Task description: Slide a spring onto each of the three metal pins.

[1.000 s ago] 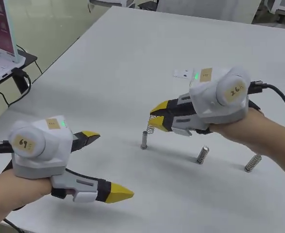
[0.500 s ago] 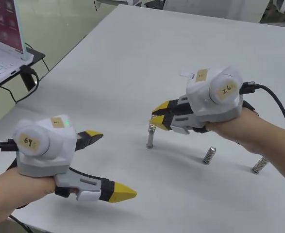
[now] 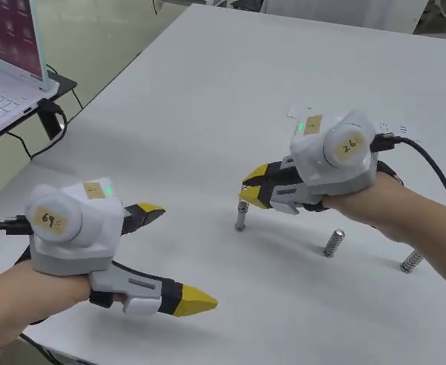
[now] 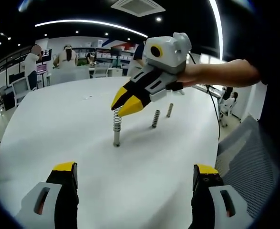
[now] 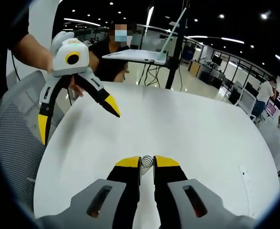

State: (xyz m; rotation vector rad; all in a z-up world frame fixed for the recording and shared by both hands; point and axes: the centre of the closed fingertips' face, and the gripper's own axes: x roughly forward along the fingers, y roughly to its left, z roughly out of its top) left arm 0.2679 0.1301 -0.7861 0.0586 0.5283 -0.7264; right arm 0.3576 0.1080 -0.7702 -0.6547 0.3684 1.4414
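Spanning the scene, a smooth matte white table serves as the base for the upright pins, and at its near left the left gripper is held idle, its yellow-tipped jaws spread wide and empty. At centre the right gripper is clenched on a coiled wire spring, kept directly over a slim metal pin for threading down. Further right, a second pin and a third pin are seen sleeved in springs.

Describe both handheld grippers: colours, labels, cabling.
Both match: rounded white-grey housing, black tapered jaws with yellow tips, a tan square sticker and a green light on top. The left gripper bears a round tan label reading 69, the right gripper one reading 26. A black cable leaves the rear of each. The forearms are bare.
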